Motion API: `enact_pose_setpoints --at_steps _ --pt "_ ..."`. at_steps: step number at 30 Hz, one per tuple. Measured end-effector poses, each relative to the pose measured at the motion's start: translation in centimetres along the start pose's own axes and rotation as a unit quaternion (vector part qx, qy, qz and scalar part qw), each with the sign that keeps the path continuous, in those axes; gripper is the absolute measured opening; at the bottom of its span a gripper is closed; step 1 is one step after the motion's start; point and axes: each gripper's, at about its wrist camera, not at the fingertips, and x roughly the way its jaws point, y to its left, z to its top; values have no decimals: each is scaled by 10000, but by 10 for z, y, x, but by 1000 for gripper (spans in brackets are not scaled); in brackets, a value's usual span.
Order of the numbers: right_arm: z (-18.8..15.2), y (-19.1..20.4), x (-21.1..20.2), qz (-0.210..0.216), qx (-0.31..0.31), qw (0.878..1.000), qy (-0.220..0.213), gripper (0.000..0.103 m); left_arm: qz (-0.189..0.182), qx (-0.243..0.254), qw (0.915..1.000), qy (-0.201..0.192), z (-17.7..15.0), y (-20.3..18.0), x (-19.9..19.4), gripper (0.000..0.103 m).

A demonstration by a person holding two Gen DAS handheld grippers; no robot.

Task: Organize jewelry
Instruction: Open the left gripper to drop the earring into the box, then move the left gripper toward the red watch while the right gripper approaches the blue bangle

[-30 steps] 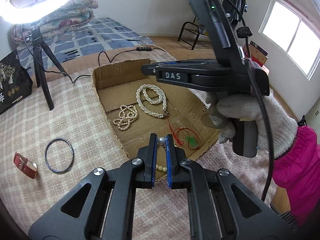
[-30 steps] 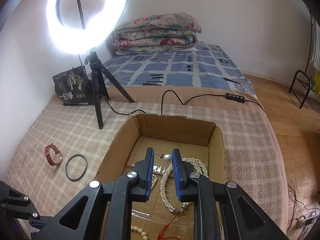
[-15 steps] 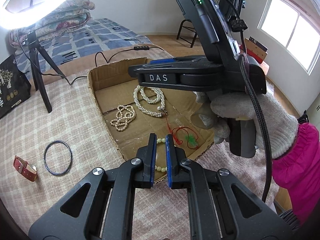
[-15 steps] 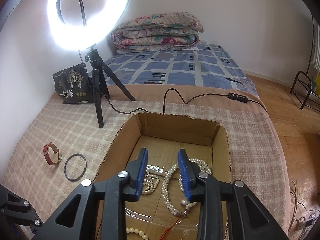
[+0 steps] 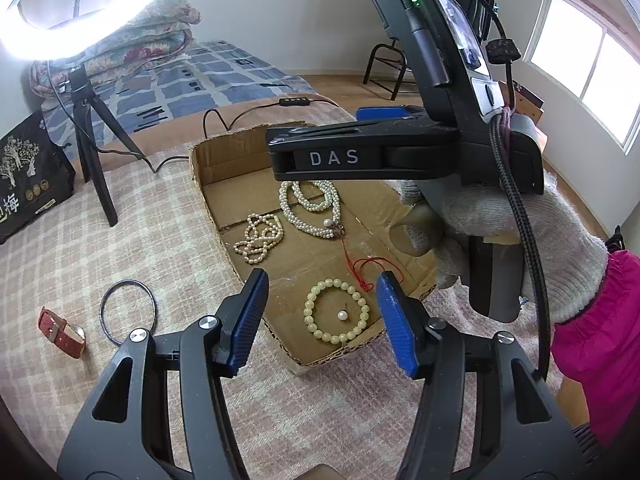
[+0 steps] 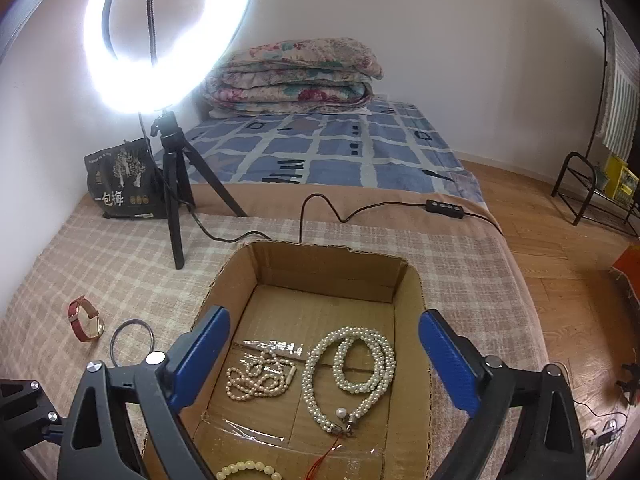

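Note:
A shallow cardboard box (image 6: 332, 266) lies on the checked blanket. In it are a white pearl necklace (image 6: 348, 368), a cream bead strand (image 6: 256, 380), a pale bead bracelet (image 5: 336, 312) and a red cord (image 5: 360, 268). My left gripper (image 5: 322, 320) hovers over the bracelet, its jaws opening with nothing held. A loose pearl (image 5: 341, 315) rests inside the bracelet's ring. My right gripper (image 6: 324, 360) hangs over the necklace, jaws opening wide and empty. A second small pearl (image 6: 341, 412) lies by the necklace clasp. A red watch (image 5: 60, 332) and a dark bangle (image 5: 127, 312) lie left of the box.
A ring light on a black tripod (image 6: 176, 200) stands behind the box, its cable (image 6: 320, 208) trailing across the blanket. A black bag (image 6: 120, 180) sits far left. A gloved hand (image 5: 520, 240) holds the right gripper. The bed edge and wood floor (image 6: 580, 300) are at the right.
Both grippers were shut on a small pearl each. Their jaws have spread and the pearls now lie in the box, one inside the bracelet, one beside the necklace.

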Motion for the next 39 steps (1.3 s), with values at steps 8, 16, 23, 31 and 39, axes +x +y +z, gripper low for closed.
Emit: enact_pose_setpoints --at_steps 8,16,23,31,39 --pt "3 2 -13 -162 -36 9999 -44 102 39 58 10000 -62 -3 -1 -11 58" --pt "5 11 -32 -357 -112 9993 -87 103 111 26 9998 -183 -7 5 -36 59" --pt "5 17 -52 -547 -135 9983 -141 103 274 -56 9993 -254 -18 22 -60 59" --pt "1 23 -73 -527 -79 9982 -272 103 580 -292 9976 -256 -36 59 -87 59" --pt "-3 43 -86 -359 -212 9975 -563 103 898 -725 9930 -267 -47 105 -104 59"
